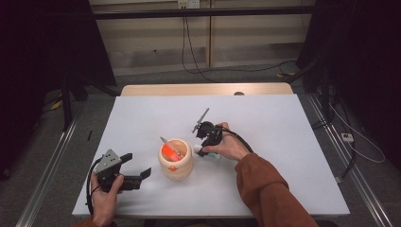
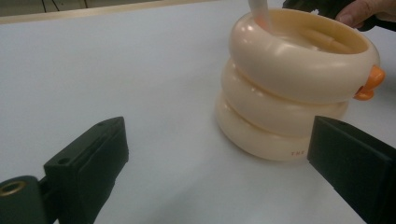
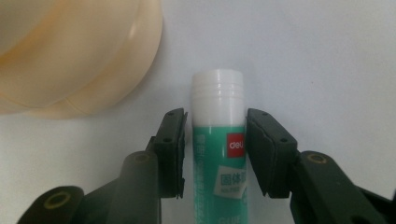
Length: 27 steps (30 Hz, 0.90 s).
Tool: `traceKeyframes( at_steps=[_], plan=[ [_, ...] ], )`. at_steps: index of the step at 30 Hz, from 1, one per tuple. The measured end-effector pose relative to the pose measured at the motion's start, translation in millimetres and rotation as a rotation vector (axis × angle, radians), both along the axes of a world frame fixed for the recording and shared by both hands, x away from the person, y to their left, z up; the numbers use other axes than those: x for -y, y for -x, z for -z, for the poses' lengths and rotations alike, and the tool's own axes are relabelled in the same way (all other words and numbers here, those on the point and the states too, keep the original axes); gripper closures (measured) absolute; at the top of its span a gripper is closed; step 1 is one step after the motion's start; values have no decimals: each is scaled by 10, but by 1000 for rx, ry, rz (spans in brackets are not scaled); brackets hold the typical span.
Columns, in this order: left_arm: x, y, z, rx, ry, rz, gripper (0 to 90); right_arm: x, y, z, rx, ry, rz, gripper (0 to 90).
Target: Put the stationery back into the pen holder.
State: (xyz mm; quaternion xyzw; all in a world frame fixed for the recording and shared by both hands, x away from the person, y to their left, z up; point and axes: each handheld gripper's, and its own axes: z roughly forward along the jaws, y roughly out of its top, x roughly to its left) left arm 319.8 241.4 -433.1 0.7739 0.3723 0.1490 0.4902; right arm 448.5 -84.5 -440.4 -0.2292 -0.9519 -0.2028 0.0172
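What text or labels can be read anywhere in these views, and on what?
"deli": white letters on a red patch on the green label of the glue stick, seen in the right gripper view.
Chinese characters on a white panel lower on that label: too blurred to read.
Small reddish marks low on the cream ringed holder, in the left gripper view: too small to read.

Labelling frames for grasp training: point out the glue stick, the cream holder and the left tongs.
glue stick (image 3: pixel 219 154), right gripper view, green label.
cream holder (image 2: pixel 280 93), left gripper view, middle ring.
left tongs (image 2: pixel 224 165), left gripper view, midway between tips.
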Motion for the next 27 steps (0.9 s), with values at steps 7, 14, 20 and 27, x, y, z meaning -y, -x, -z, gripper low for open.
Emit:
traceKeyframes(
  at_steps=[7, 14, 20, 27],
  plan=[
    [0, -2, 0, 1, -1, 1, 51, -4, 5, -2, 10, 6, 8, 657],
    [-3, -2, 0, 0, -2, 1, 51, -1, 7, -6, 8, 6, 6, 662],
    [-5, -1, 0, -1, -1, 1, 50, 19, 10, -14, 5, -11, 26, 662],
    [-2, -3, 2, 0, 0, 1, 50, 63, 24, -86, 17, -56, 32, 662]
  ],
)
